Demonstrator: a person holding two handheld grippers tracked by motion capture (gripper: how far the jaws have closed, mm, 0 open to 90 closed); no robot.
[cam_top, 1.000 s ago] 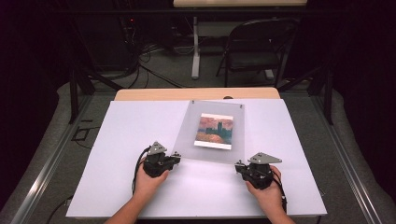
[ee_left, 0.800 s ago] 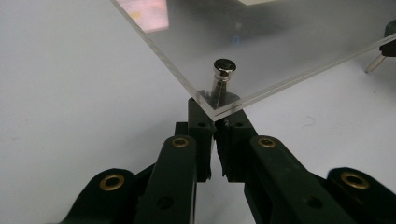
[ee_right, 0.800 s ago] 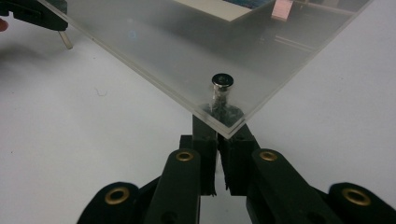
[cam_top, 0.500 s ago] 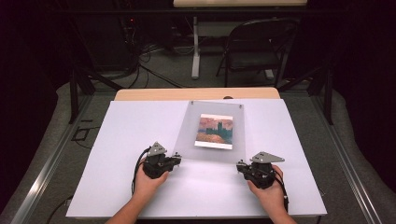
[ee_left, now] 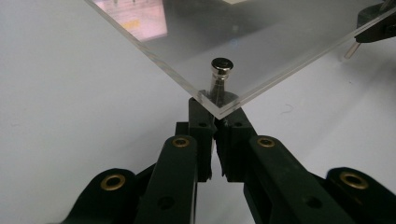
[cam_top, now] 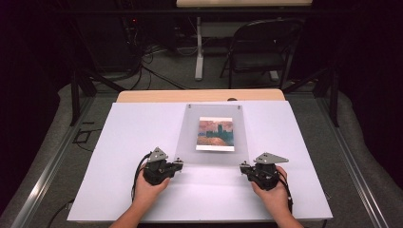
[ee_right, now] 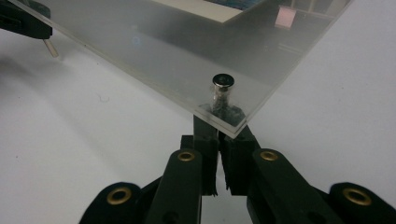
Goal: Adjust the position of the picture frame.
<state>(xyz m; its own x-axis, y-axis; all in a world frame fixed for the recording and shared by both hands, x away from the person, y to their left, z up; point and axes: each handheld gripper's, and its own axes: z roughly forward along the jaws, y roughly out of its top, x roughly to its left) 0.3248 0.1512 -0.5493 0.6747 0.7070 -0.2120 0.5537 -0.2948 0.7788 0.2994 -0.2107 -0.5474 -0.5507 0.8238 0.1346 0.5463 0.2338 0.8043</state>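
Observation:
A clear acrylic sheet (cam_top: 190,140) lies over a small painted picture (cam_top: 215,134) on the white table (cam_top: 119,156). A short metal pin passes through each near corner of the sheet. My left gripper (cam_top: 179,162) is at the near left corner, its jaws (ee_left: 215,112) shut on the pin (ee_left: 222,70) just under the sheet. At the near right corner my right gripper (cam_top: 243,167) grips the other pin (ee_right: 222,84) the same way, jaws (ee_right: 219,126) together below the sheet's edge. The near edge of the sheet stands a little off the table.
Two small pins mark the sheet's far corners (cam_top: 189,106) (cam_top: 239,107). A wooden table edge (cam_top: 199,95) runs behind the white surface. A folding chair (cam_top: 261,52) and floor cables (cam_top: 157,71) lie beyond. White surface stretches to both sides of the sheet.

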